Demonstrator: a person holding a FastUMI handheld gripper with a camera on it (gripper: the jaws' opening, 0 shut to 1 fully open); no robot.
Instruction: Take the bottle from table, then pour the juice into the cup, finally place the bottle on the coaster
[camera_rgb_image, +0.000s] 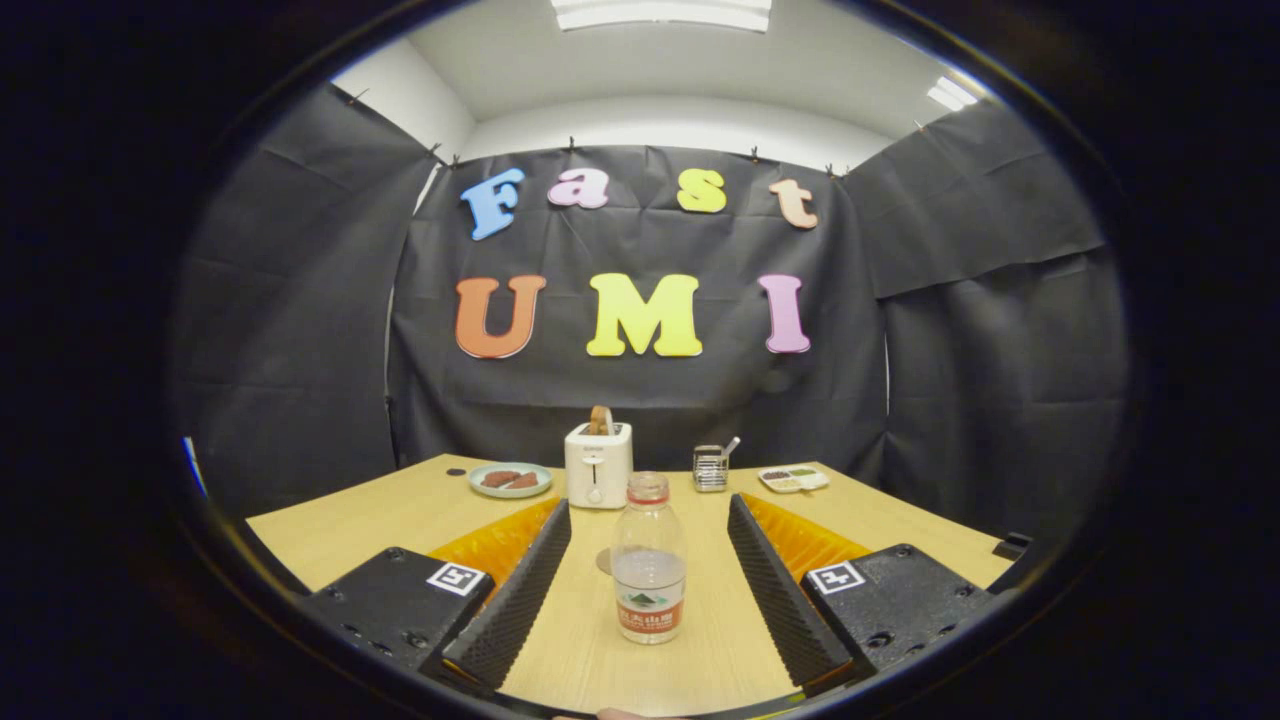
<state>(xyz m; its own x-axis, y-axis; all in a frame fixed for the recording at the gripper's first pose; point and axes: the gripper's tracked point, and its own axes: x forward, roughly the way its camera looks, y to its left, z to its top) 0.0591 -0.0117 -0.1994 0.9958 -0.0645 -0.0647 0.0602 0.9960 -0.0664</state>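
Bottle (649, 560) stands upright on the wooden table (400, 515), partly filled with clear liquid, between the spread fingers of the gripper (649, 515), touching neither. Beyond it: toaster (598, 464) with a slice in its slot, plate (510, 480) holding dark food, wire holder (710, 467), small divided tray (793, 478). Bare tabletop either side of the bottle.

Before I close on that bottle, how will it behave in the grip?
The bottle between the open hand-held gripper fingers looks like thin clear plastic, so likely squashy. It looks under half full, probably light. Tall and narrow, it may tip if nudged off-centre.
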